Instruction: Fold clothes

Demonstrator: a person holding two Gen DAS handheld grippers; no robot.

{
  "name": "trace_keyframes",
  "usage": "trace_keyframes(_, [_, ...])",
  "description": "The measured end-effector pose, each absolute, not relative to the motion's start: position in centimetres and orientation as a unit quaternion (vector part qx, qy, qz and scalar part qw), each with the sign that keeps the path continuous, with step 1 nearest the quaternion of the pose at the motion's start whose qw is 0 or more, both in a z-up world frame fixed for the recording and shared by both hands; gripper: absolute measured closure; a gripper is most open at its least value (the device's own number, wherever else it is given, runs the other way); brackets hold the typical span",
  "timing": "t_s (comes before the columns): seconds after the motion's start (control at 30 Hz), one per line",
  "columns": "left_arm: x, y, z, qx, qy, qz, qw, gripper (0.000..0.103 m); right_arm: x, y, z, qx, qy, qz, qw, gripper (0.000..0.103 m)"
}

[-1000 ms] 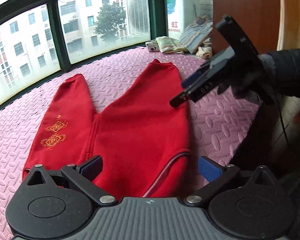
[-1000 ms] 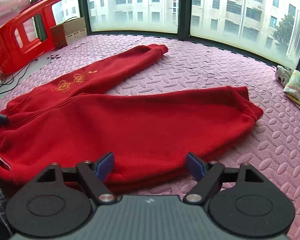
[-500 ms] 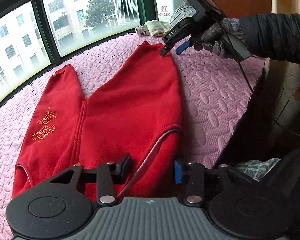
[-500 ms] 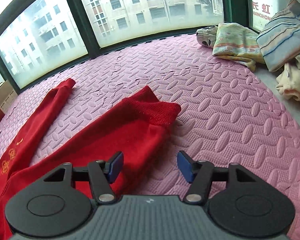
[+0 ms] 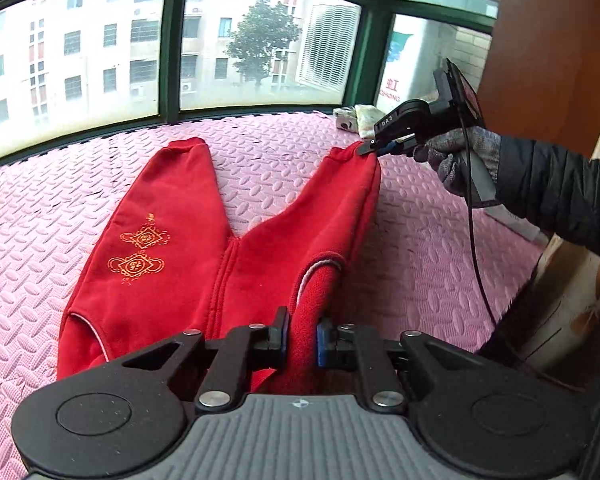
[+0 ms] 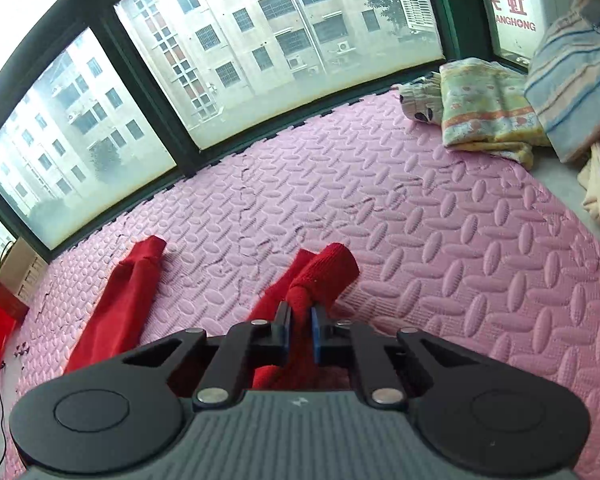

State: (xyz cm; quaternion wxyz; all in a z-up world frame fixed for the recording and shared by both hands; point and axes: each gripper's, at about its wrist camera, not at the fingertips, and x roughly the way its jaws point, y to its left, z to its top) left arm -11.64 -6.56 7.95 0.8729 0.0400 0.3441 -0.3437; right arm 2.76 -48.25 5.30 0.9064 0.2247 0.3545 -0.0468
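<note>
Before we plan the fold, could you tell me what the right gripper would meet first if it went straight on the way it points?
Holding the trousers' cuff, the right gripper would probably meet the pink mat just ahead; depth is unclear.

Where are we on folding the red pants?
Done: red pants lie spread flat on the pink mat, legs apart. In hand: left claw is shut on the waist edge, right claw on the cuff of the same leg, that edge slightly lifted. Left: no fold made yet; the embroidered leg lies untouched.
</note>
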Motion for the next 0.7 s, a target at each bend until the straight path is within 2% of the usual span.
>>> trace_keyframes(0.4, [-6.1,0.7,9.6,-0.114,0.362,-0.276,0.883,0.090,15.8,-37.5,9.2,0.167,0.352,0.017,0.921,0.095])
trace_keyframes(0.7, [-3.7,5.5,7.6,-0.185,0.389,-0.209,0.878,0.090,24.4,-27.2,5.7,0.118,0.389,0.063,0.911,0.095])
